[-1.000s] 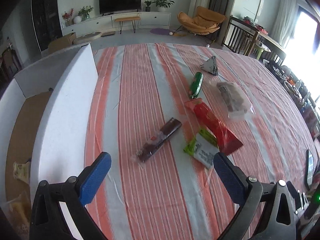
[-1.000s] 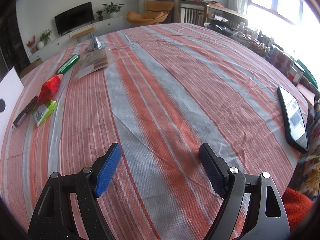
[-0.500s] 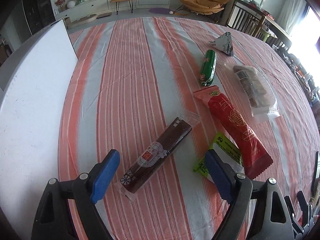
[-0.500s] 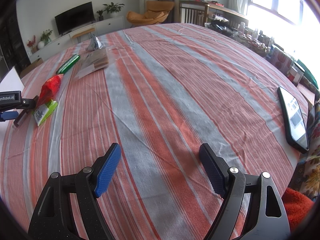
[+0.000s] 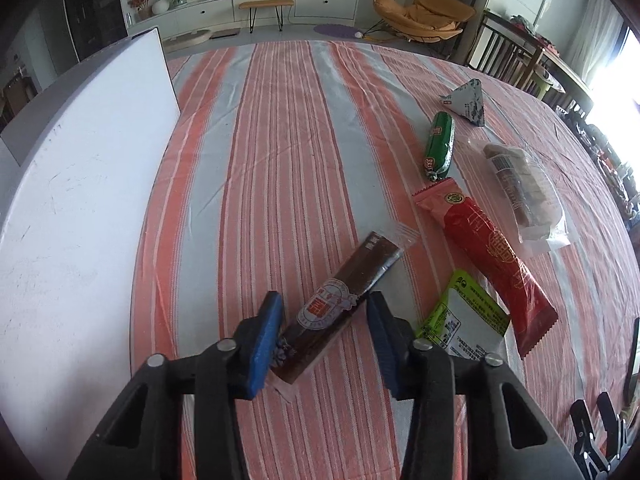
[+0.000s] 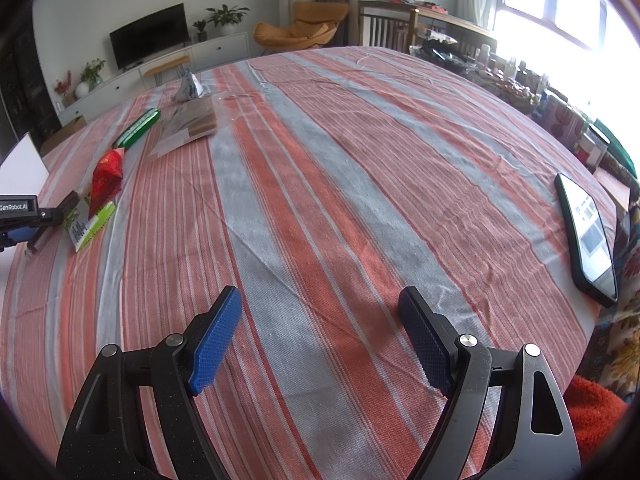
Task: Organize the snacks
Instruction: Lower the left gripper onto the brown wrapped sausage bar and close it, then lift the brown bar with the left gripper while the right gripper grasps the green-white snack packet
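left tool [image 5: 324, 316] | lowered, jaws closing | around brown snack bar [image 5: 344, 300]

Red-and-grey striped tablecloth [image 5: 280, 152], dark brown bar [image 5: 340, 300], green stick [image 5: 439, 140], blue fingers [image 5: 266, 336]

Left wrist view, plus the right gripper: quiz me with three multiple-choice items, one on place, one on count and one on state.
1. What lies between the left gripper's fingers?
A. a green stick
B. the brown bar
C. a red packet

2. How many snack packets lie on the striped cloth in the left wrist view?
A. four
B. six
C. eight

3. The right gripper is:
A. open and empty
B. shut on a phone
C. holding a packet

Key:
1. B. The jaws have just been closing around the bar, though pad contact is unclear.
2. B. Six separate wrappers show.
3. A. Only cloth shows between its wide-apart fingers.
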The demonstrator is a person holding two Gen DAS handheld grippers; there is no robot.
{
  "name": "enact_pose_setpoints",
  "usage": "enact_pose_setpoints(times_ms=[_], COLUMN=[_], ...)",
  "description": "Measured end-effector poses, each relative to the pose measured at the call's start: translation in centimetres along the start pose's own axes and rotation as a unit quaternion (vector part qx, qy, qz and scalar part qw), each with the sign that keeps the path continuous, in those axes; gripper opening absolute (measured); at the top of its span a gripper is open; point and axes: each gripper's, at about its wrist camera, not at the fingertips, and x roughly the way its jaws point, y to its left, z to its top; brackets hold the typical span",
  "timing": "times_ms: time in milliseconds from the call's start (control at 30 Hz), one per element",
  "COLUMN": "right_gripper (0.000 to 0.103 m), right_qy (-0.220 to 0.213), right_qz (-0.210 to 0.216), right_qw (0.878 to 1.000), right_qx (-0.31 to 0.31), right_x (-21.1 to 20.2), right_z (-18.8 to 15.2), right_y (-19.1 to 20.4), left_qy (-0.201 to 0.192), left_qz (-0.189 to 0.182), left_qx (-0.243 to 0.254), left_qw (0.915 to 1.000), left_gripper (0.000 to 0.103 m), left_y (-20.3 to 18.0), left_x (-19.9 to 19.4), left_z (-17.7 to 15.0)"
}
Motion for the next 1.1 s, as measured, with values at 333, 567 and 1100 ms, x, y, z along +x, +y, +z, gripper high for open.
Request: enact_pose_setpoints(times_ms=[333,567,1100], right_gripper=[0.084,0.084,0.084], right_qy=[0.0,0.0,0.0], right_qz=[0.0,0.0,0.0], right_qw=[1.0,1.0,1.0], right_qx=[0.0,0.0,0.0], right_x=[0.0,0.0,0.0], right_z=[0.0,0.0,0.1], right_y=[0.0,0.0,-0.1], left_qy=[0.01,0.01,-0.019], left_qz=[-0.007,-0.018,-0.032], left_qx=[-0.023,-0.008,0.03], left_qw=[0.9997,0.9998,0.9988], left_gripper=[0.018,0.018,0.051], left_y=[-0.3,-1.2,-2.3], left_x=[-2.1,-5.0,-5.8], left_z=[-3.9,-8.7,-11.7])
